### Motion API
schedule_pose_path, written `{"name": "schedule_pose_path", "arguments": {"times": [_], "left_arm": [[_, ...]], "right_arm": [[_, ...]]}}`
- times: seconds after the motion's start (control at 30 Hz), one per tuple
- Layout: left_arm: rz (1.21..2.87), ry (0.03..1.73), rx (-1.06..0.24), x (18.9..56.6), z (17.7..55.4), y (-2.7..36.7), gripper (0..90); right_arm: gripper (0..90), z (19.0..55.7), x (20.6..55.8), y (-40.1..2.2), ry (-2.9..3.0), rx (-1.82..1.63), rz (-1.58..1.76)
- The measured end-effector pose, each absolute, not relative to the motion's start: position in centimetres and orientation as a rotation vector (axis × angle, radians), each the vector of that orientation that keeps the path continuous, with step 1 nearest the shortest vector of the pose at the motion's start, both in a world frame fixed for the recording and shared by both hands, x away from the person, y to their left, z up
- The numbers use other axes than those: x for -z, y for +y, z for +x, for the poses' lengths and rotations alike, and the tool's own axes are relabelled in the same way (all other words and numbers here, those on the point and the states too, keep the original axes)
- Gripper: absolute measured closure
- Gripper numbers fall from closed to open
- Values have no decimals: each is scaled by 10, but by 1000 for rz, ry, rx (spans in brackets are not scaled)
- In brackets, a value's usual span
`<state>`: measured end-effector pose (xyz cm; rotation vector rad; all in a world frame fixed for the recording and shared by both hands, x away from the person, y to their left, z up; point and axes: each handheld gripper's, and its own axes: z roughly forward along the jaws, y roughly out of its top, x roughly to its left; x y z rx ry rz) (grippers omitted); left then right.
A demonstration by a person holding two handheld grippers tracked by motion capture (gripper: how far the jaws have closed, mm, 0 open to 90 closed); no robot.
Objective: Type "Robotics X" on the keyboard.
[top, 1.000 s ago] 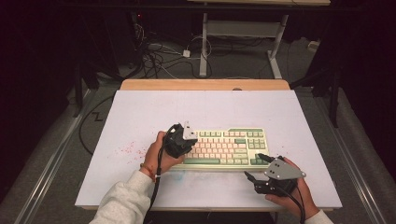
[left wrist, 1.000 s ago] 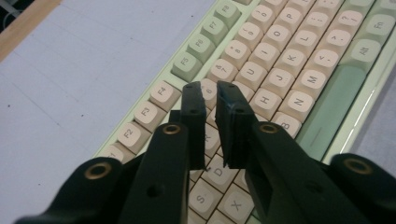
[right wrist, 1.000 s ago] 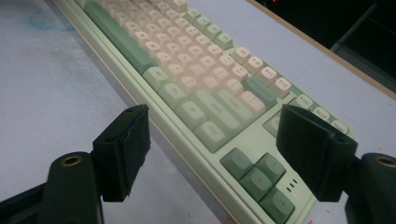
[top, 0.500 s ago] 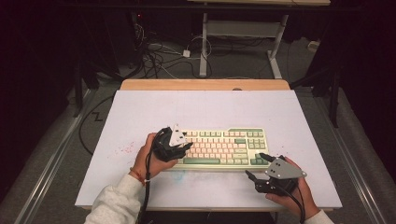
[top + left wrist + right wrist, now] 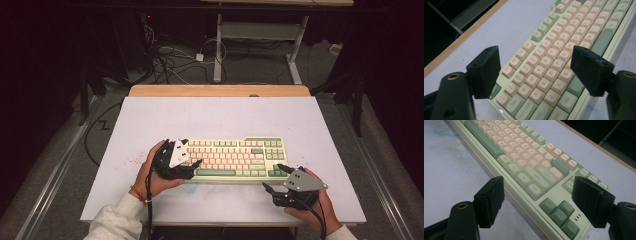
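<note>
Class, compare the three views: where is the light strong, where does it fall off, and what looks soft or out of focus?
High view: table evenly lit, floor around it dark. Left gripper view: keyboard legends readable near the jaws, far keys soft. Right gripper view: keyboard far end blurs; faint sheen on the table.

Black left gripper [image 5: 196,165] and right gripper [image 5: 272,179], each topped by a grey three-cornered plate, black cables trailing; blocky jaws, brass-ringed screw holes, white sleeves, an orange band at the left wrist
</note>
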<state>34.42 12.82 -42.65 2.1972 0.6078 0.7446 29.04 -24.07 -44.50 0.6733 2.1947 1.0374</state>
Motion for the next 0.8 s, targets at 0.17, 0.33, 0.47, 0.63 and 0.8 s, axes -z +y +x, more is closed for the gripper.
{"name": "schedule_pose_path", "arguments": {"times": [0.17, 0.33, 0.47, 0.63, 0.8], "left_arm": [[2206, 597, -758, 431, 338, 135, 194], [2192, 581, -752, 433, 332, 141, 179], [2198, 583, -750, 437, 329, 145, 179], [2197, 583, -760, 441, 323, 151, 179], [2184, 600, -758, 444, 317, 160, 179]], "right_arm": [[265, 291, 445, -240, 2197, -1037, 672], [265, 292, 446, -240, 2201, -1032, 676], [265, 292, 447, -241, 2203, -1029, 683], [265, 294, 447, -242, 2208, -1029, 697], [265, 297, 446, -242, 2205, -1027, 710]]}}
